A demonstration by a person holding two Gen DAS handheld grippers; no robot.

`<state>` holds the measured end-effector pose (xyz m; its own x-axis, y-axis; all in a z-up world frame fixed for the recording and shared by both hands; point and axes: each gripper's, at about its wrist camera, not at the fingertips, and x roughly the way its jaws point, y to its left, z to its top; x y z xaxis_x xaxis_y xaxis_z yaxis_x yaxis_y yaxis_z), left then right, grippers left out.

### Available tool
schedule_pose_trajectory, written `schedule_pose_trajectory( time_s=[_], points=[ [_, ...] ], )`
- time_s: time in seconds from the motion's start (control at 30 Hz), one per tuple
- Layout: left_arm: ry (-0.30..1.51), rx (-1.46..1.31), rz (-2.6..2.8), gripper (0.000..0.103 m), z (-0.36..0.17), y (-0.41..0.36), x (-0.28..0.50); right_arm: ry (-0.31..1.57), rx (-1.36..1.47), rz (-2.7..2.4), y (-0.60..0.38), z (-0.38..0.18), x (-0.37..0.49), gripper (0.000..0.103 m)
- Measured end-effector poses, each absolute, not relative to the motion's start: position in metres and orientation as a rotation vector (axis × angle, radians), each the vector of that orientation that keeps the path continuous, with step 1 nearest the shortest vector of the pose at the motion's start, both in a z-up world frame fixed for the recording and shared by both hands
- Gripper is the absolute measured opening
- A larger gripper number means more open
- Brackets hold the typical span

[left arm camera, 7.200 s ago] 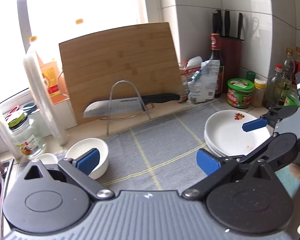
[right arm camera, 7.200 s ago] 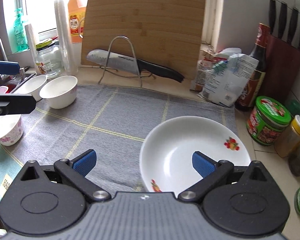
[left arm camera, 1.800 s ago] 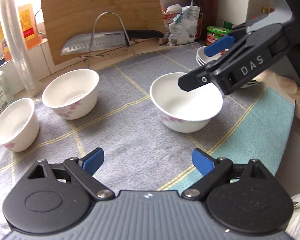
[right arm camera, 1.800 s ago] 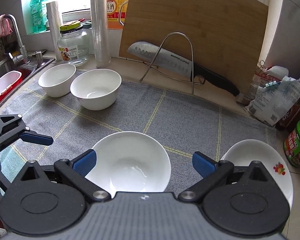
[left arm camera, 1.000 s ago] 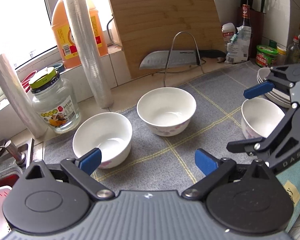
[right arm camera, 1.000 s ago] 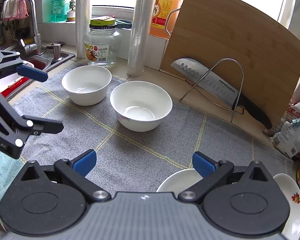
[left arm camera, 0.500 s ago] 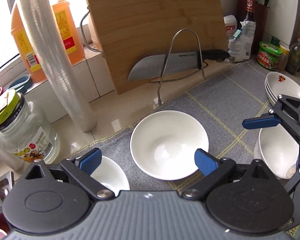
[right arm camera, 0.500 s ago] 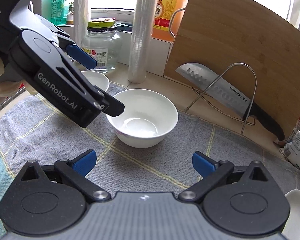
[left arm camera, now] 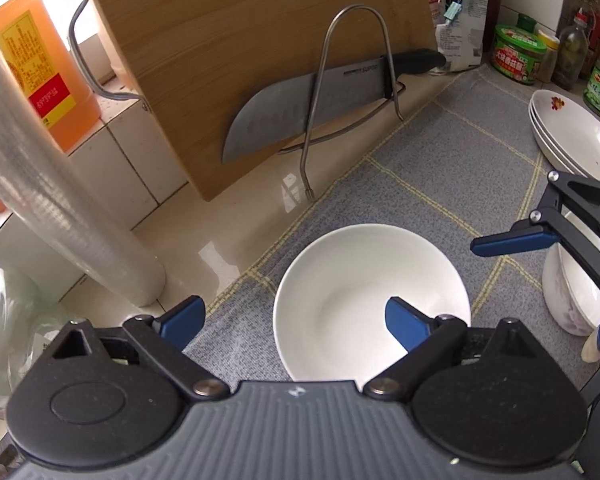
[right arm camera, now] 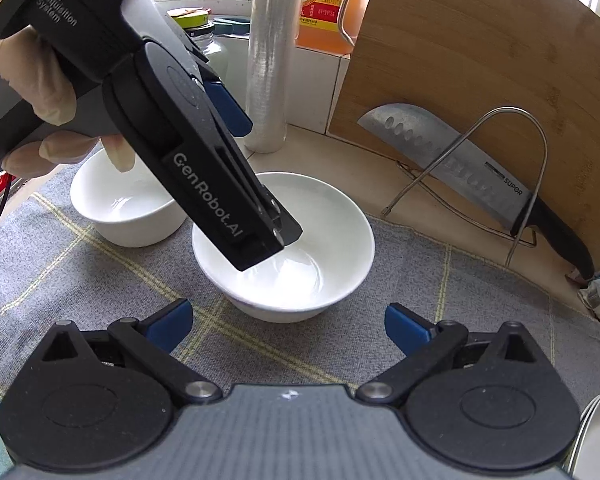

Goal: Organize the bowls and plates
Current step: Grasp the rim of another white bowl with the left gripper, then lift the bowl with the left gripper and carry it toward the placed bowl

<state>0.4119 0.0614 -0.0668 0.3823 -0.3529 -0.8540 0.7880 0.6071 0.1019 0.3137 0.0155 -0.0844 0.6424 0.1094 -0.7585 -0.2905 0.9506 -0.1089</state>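
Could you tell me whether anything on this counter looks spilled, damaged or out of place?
Nothing stands out. The bowl under the open left gripper sits upright and whole, the plates are stacked neatly, and the knife rests in its rack.

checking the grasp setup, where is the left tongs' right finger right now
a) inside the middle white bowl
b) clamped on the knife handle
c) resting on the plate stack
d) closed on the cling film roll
a: in the left wrist view the blue right fingertip sits over the interior of the middle white bowl, with the left tongs open astride its rim.
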Motion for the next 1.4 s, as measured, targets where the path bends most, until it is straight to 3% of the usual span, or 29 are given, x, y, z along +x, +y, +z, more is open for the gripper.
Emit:
schedule_pose_trajectory(
  time_s=[0.1,0.2,0.3,0.53,0.67,0.83,1.17,1.4],
  points=[
    [0.921,0.560,-0.797,0.092,-0.070,0.058,0.415,0.853,-0.224,0.234,0.016,-0.086,0.319,0.103],
    [0.931,0.561,-0.791,0.073,-0.072,0.057,0.420,0.860,-0.227,0.235,0.017,-0.088,0.323,0.103],
    [0.931,0.555,-0.790,0.067,-0.072,0.056,0.421,0.861,-0.225,0.243,0.017,-0.088,0.323,0.103],
    [0.936,0.565,-0.816,0.066,-0.072,0.052,0.421,0.867,-0.237,0.251,0.017,-0.092,0.328,0.101],
    [0.940,0.566,-0.812,0.066,-0.073,0.052,0.423,0.861,-0.236,0.246,0.018,-0.091,0.331,0.093],
    [0.947,0.556,-0.830,0.063,-0.073,0.052,0.425,0.844,-0.231,0.262,0.018,-0.089,0.331,0.090],
    [0.956,0.556,-0.857,0.062,-0.073,0.049,0.424,0.843,-0.224,0.268,0.017,-0.090,0.332,0.090],
    [0.959,0.548,-0.878,0.056,-0.071,0.048,0.423,0.843,-0.223,0.267,0.018,-0.091,0.331,0.090]
  ],
)
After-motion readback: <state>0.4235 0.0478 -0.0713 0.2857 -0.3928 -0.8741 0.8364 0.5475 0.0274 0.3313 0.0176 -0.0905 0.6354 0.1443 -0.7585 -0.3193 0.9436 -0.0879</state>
